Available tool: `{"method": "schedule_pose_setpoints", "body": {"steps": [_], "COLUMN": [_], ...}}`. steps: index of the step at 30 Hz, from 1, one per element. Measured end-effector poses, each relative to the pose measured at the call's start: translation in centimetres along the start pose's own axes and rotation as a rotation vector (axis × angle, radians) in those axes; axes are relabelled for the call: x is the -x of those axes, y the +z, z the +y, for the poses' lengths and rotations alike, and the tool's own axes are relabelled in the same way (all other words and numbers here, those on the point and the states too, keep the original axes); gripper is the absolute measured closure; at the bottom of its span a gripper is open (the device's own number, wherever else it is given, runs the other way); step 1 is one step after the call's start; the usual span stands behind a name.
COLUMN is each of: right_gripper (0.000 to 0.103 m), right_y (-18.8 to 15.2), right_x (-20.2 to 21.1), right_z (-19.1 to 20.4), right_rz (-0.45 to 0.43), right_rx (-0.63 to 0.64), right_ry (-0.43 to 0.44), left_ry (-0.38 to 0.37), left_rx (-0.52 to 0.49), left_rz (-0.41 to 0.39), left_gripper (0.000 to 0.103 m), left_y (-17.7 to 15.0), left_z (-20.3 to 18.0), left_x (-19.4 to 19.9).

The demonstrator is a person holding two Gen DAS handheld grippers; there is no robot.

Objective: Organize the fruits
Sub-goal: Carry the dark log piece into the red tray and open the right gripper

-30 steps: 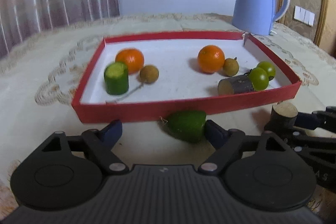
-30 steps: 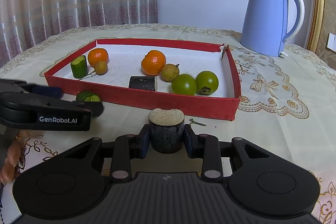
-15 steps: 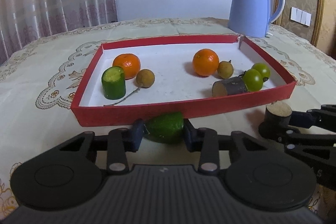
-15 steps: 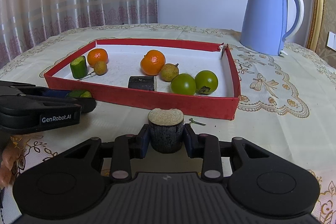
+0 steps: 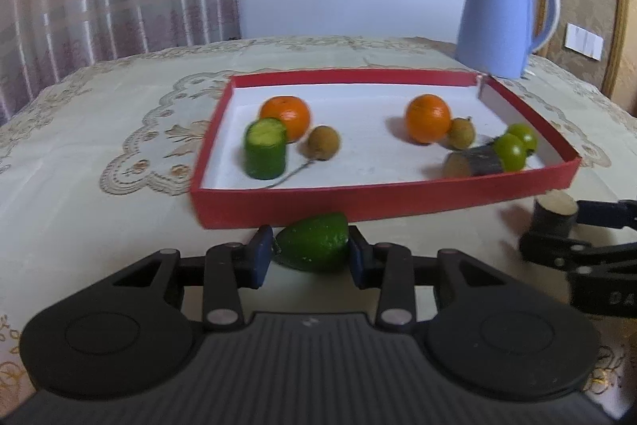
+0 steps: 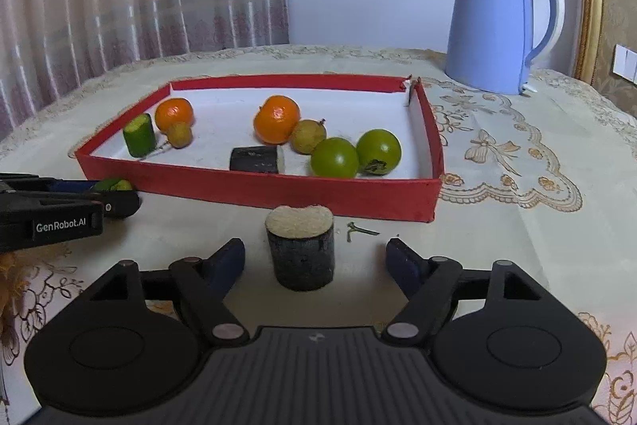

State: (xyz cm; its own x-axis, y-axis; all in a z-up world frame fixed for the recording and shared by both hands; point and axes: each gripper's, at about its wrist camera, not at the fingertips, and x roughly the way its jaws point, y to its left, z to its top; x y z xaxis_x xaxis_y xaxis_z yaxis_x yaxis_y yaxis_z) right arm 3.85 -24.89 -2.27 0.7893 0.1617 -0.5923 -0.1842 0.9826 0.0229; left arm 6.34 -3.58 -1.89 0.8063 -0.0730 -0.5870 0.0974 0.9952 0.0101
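My left gripper (image 5: 309,253) clamps the smooth green cucumber end-piece (image 5: 312,246) before the red cardboard tray (image 5: 382,200). My right gripper (image 6: 315,257) gapes around the upright dark-skinned sugarcane stub (image 6: 301,247); stiff, likely light, best pinched across its sides.

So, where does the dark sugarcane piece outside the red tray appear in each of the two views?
Left wrist view: the dark sugarcane piece is at the far right edge, in front of the red tray, beside the right gripper's fingers.
Right wrist view: it stands upright at centre bottom, between the open fingers of the right gripper, touching neither.
Shared landmark: the blue kettle behind the tray's far right corner.
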Motion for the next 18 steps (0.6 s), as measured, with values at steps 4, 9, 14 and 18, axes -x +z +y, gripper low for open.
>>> {"method": "schedule_pose_setpoints", "body": {"steps": [4,9,14,18], "right_gripper": [0.025,0.032,0.035,0.035], "right_y": [0.1,0.1,0.2,0.3], "right_x": [0.7,0.4,0.2,0.0], "right_z": [1.2,2.8,1.9,1.1], "right_rz": [-0.051,-0.053,-0.038,-0.028], "right_rx": [0.062,0.148,0.107,0.067], "right_ry": [-0.032,-0.054,-0.041,-0.042], "left_ry": [-0.003,-0.008,-0.022,-0.027], "left_rx": [0.009,0.013,0.028,0.029], "left_rz": [-0.005,-0.009,-0.009,-0.009], "left_gripper": [0.068,0.067,0.067,0.067], "left_y": [-0.1,-0.2,-0.2,-0.2], "left_z": [0.8,0.9,1.3,1.2], "left_x": [0.0,0.1,0.1,0.1]}}
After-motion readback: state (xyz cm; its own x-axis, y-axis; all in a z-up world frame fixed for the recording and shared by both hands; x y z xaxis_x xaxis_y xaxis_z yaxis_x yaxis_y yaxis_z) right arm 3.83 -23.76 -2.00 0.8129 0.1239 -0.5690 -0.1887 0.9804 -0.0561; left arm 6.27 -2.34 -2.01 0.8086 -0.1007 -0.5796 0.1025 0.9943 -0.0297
